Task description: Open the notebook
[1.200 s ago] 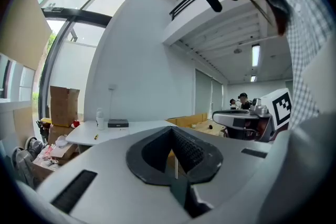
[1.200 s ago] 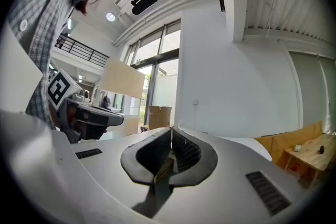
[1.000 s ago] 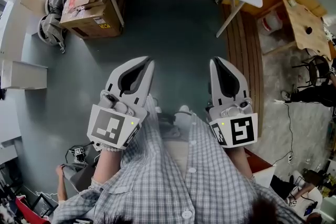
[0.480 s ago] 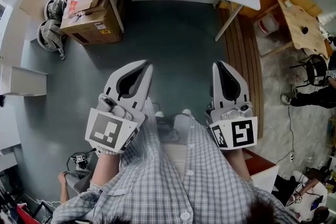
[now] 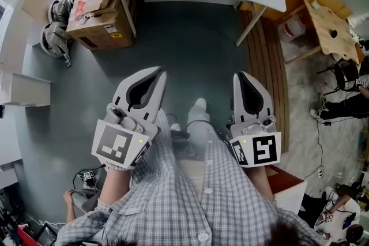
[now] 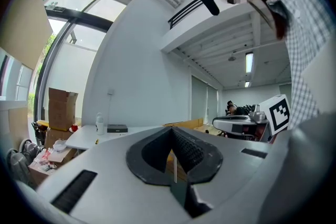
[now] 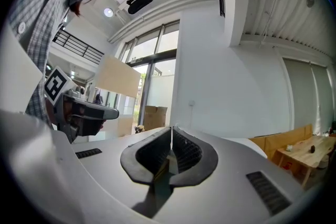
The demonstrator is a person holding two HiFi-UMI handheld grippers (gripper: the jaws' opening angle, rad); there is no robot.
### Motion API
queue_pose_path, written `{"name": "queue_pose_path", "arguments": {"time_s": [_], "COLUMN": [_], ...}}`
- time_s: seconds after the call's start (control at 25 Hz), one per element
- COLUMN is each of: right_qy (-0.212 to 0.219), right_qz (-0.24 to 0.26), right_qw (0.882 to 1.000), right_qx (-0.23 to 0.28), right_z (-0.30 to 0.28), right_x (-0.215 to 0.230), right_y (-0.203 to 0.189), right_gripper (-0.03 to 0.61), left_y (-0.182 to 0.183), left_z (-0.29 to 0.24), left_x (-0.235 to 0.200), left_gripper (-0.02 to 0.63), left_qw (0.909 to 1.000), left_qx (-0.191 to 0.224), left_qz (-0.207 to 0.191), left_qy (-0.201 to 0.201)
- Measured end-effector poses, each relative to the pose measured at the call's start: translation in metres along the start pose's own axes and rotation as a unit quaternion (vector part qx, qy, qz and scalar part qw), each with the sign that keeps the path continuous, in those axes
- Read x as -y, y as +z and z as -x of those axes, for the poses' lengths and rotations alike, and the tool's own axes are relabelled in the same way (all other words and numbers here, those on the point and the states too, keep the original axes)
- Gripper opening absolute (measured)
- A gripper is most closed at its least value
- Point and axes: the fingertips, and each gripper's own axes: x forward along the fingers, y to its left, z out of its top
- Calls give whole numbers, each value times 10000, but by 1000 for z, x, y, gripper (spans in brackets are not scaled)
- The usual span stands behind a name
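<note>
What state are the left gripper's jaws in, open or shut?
Shut. In the left gripper view, the left gripper has its ribbed pads meeting at the tips, with nothing between them.
</note>
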Motion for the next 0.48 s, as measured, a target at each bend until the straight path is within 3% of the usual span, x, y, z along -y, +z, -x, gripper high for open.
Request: {"name": "queue_pose_path", "arguments": {"time_s": [0.48], "right_qy": [294], "right_qz": [-8], "right_qw": [9996], "right_qx": [43], "right_z": [-58], "right_x": [31], "right_y": [-6], "right_gripper": [25], "left_y": [6], "left_z": [-45], "left_x": [-24], "left_gripper": [8], "left_qw": [9997], "left_qx": [23], "left_qz": [2], "left_qy": [254]}}
